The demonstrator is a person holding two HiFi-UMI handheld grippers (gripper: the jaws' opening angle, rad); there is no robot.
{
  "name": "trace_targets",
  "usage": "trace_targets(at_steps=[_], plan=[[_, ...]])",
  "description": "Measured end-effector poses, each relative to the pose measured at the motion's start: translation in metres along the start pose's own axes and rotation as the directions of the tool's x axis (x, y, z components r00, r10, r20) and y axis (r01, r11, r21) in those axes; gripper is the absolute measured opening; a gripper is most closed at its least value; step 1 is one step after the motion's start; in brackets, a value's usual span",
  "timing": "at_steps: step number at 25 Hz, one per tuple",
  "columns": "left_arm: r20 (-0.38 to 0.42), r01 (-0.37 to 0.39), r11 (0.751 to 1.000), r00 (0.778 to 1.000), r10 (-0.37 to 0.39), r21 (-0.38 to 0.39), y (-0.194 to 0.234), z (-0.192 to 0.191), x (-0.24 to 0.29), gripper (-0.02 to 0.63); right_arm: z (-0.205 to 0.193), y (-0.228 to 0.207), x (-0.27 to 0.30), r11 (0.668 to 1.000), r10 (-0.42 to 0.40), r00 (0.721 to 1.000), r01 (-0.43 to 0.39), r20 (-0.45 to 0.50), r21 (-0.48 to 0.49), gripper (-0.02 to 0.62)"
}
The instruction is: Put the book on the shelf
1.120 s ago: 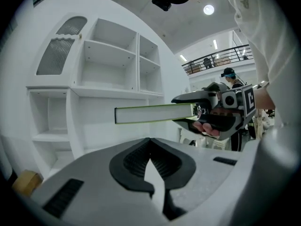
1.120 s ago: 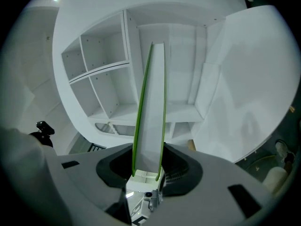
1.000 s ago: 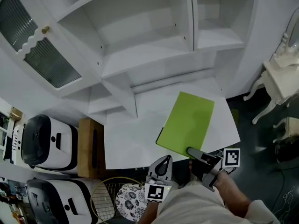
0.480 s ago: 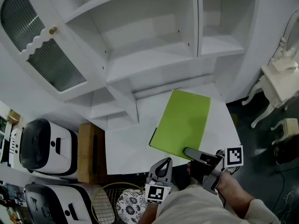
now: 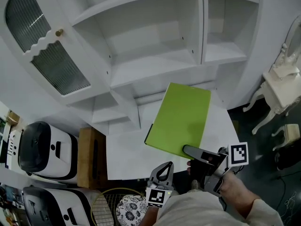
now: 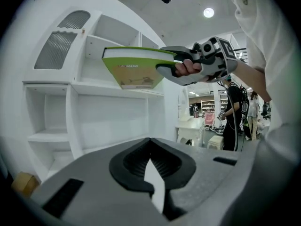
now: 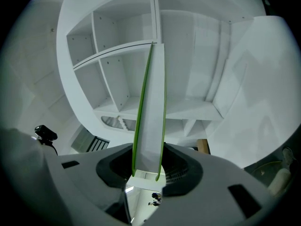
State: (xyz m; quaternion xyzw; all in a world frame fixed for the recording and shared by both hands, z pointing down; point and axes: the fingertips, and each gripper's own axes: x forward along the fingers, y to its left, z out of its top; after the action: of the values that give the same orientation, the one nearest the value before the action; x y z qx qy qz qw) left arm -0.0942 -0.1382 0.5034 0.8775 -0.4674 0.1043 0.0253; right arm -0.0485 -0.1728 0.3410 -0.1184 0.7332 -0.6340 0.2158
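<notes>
The white shelf unit (image 5: 155, 46) is your biggest hazard: its vertical divider and the front lips of its boards stand right ahead of the load. If you drive in off-line or at the wrong height, the far edge would likely strike one of them and twist out of your grip. The green book (image 5: 181, 119) hangs in the air above the counter (image 5: 124, 149), in front of the lower compartments and touching neither. It lies roughly flat, with nearly all of it reaching out past the clamp, and that overhang could make it droop or pivot as you move. Your right hand-held gripper (image 5: 195, 153) is clenched on the book's near edge only, so I judge that a bump or a quick swing may let the cover slide between the pads. Your left hand-held gripper (image 5: 161, 172) sits low near your body, jaws together on nothing, too far off to catch a slip. The counter is plain white and joins the unit's base. Around it the floor (image 5: 263, 140) is dark. A cabinet door (image 5: 47, 51) with ribbed glass angles out at the left, with two white appliances (image 5: 47, 147) below it. An ornate white side table (image 5: 282, 86) stands at the right, a wooden box (image 5: 91, 157) rests beside the counter, and a racket (image 5: 106, 204) lies nearest you.
</notes>
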Motion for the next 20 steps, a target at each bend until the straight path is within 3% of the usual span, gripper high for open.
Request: trace_targets(at_steps=[20], plan=[[0.011,-0.004,1.0,1.0,0.004,0.001,0.006,0.006,-0.004,0.003,0.038,0.042,0.039,0.996,0.037,0.999,-0.038,-0.019,-0.077,0.158]])
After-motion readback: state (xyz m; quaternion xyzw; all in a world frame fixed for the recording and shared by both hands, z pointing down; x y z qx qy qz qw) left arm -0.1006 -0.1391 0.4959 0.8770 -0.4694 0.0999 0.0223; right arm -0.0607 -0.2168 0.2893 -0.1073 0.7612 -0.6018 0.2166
